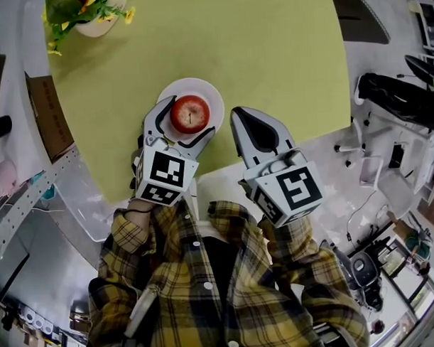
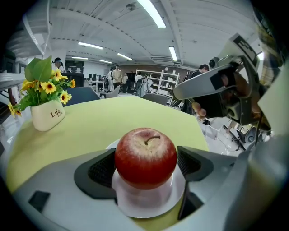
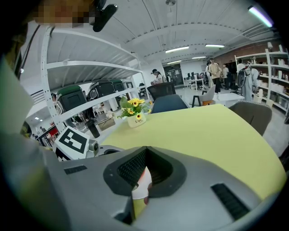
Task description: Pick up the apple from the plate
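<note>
My left gripper [image 1: 191, 117] has its jaws clamped on the red apple [image 2: 145, 155], which sits over the white plate [image 1: 211, 93] on the yellow-green table [image 1: 269, 46], while my right gripper [image 1: 241, 121], just beside, has its jaws pressed together.

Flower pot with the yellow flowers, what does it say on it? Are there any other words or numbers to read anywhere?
"Life": on the white flower pot, in the left gripper view.
Smaller line under "Life": too small to read.
The same pot in the right gripper view: print too blurred to read.
Left marker cube and right marker cube: black and white squares, not words.
Apple and plate: no print.
</note>
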### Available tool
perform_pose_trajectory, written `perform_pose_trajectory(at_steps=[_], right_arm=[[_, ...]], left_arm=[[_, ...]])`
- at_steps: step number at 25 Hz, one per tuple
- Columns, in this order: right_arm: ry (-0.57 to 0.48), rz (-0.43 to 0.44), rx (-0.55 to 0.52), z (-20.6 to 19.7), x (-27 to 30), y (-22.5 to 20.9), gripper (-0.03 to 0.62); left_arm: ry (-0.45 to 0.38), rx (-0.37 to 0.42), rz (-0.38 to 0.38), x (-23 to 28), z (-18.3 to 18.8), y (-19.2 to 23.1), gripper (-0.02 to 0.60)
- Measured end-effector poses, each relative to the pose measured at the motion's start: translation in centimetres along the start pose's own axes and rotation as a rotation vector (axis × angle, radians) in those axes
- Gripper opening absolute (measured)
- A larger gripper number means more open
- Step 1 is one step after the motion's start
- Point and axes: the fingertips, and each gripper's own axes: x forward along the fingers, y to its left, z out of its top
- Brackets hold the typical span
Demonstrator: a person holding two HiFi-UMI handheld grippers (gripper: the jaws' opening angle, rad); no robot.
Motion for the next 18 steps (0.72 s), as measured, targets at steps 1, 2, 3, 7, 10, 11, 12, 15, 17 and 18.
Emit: perform_pose_trajectory(at_steps=[1, 2, 3, 7, 10, 11, 12, 15, 17, 18], right_arm=[[-0.001, 0.0, 0.001, 0.0, 0.1, 0.0, -0.003], [-0.002, -0.001, 0.001, 0.1, 0.0, -0.1, -0.003], [-0.002, -0.002, 0.002, 0.2, -0.1, -0.2, -0.003], [-0.004, -0.006, 0.003, 0.7, -0.8, -0.6, -0.003], [-0.001, -0.007, -0.005, 1.0, -0.6, -0.3, -0.003], [-0.001, -0.007, -0.007, 1.1, -0.5, -0.2, -0.003], [-0.001, -0.007, -0.009, 1.2, -0.5, -0.2, -0.003], [-0.004, -0.007, -0.012, 1.3, -0.4, -0.2, -0.003], [-0.011, -0.004, -0.02, 1.8, -0.5, 0.1, -0.003], [-0.014, -0.002, -0.026, 2.1, -0.5, 0.3, -0.003]], left_arm=[[0.005, 0.005, 0.002, 0.1, -0.1, 0.1, 0.437], [0.008, 0.01, 0.005, 0.1, 0.0, 0.2, 0.436], [0.01, 0.015, 0.006, 0.1, 0.1, 0.1, 0.418], [0.011, 0.013, 0.009, 0.1, 0.7, -0.2, 0.414], [0.0, 0.004, 0.015, -0.4, 0.9, 0.6, 0.413], [-0.003, 0.005, 0.018, -0.6, 1.2, 0.9, 0.413], [-0.005, 0.008, 0.021, -0.8, 1.5, 1.1, 0.413], [-0.014, 0.001, 0.024, -1.3, 2.2, 1.6, 0.413], [-0.024, -0.013, 0.022, -2.0, 2.7, 1.9, 0.413], [-0.029, -0.014, 0.023, -2.5, 3.0, 2.0, 0.413]])
